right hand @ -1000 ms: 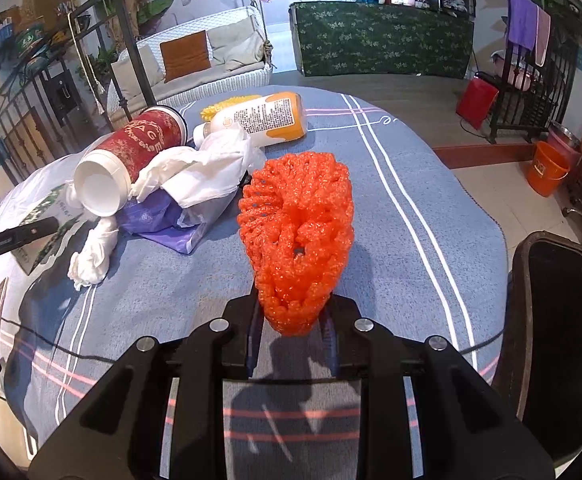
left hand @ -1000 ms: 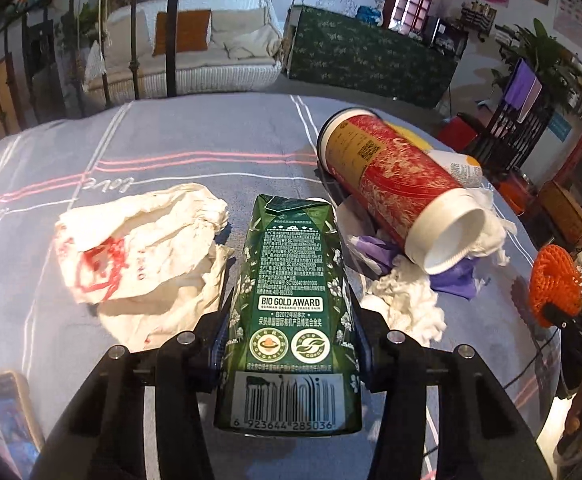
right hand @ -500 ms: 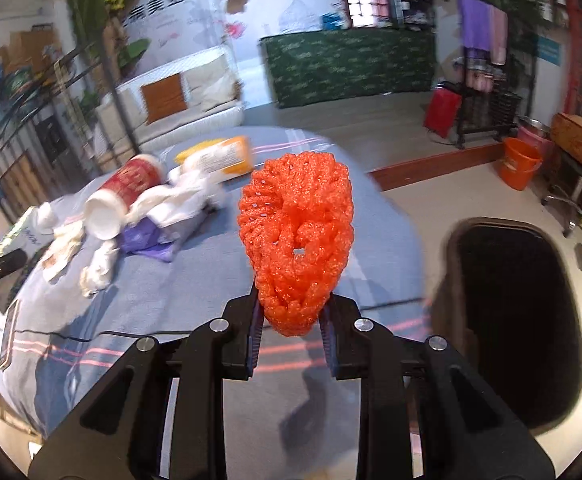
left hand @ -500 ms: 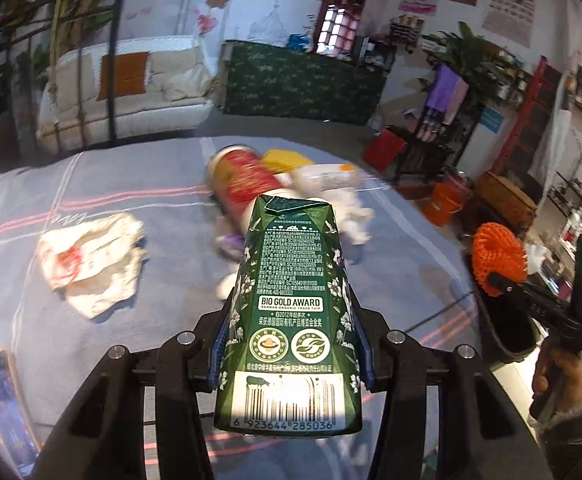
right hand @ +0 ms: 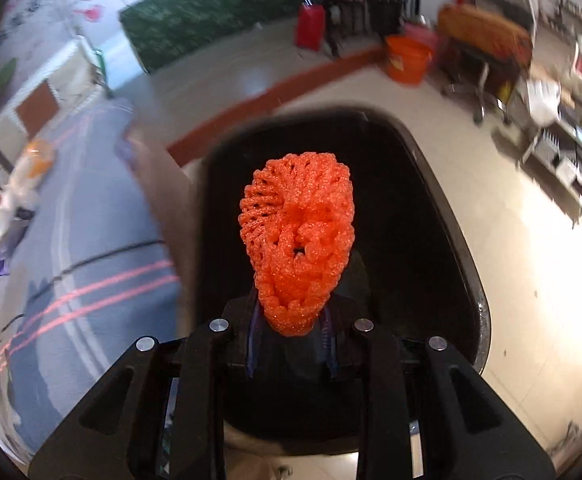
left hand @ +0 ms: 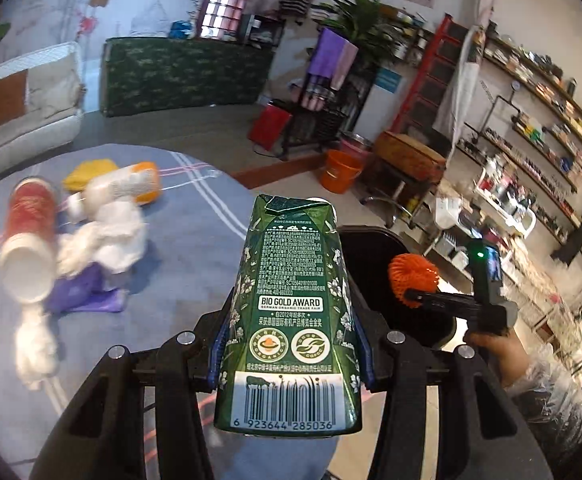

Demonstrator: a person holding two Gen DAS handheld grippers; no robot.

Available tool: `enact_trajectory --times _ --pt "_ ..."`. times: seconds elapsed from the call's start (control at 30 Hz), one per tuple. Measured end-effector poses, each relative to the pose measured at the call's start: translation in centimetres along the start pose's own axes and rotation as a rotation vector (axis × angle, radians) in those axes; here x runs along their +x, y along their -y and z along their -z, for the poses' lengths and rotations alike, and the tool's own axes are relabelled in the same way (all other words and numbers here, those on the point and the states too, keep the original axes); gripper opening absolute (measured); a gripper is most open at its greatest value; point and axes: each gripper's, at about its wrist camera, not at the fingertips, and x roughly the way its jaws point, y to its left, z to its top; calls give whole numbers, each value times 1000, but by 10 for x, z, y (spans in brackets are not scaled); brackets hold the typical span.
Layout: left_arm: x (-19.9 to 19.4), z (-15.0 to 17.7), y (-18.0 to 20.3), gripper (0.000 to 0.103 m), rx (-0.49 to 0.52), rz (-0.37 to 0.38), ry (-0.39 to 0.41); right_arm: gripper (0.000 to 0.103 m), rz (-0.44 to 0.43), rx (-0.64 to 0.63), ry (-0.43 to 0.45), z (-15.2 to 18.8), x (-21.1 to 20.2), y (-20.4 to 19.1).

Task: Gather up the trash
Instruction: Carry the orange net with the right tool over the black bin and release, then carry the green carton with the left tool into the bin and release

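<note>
Orange foam fruit net [right hand: 297, 240] clamped in the right hand-held gripper [right hand: 291, 330] above the black bin [right hand: 443, 216]; left hand-held gripper [left hand: 289, 344] grips green carton [left hand: 291, 312].

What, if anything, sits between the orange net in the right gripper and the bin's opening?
Nothing visible. The net, held by the right gripper, hangs over the open black bin, whose mouth looks clear below it.

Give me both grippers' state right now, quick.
Left gripper: closed on the green drink carton.
Right gripper: closed on the orange foam fruit net, above the black bin.
</note>
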Motion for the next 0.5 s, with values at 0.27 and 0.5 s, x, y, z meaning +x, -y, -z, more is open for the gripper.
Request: enact_trajectory --times 0.27,0.5 --pt "46 1 50 48 58 85 -95 28 57 4 -121 -3 51 13" --pt "80 6 75 48 106 90 -167 78 95 -19 -67 -1 39 16"
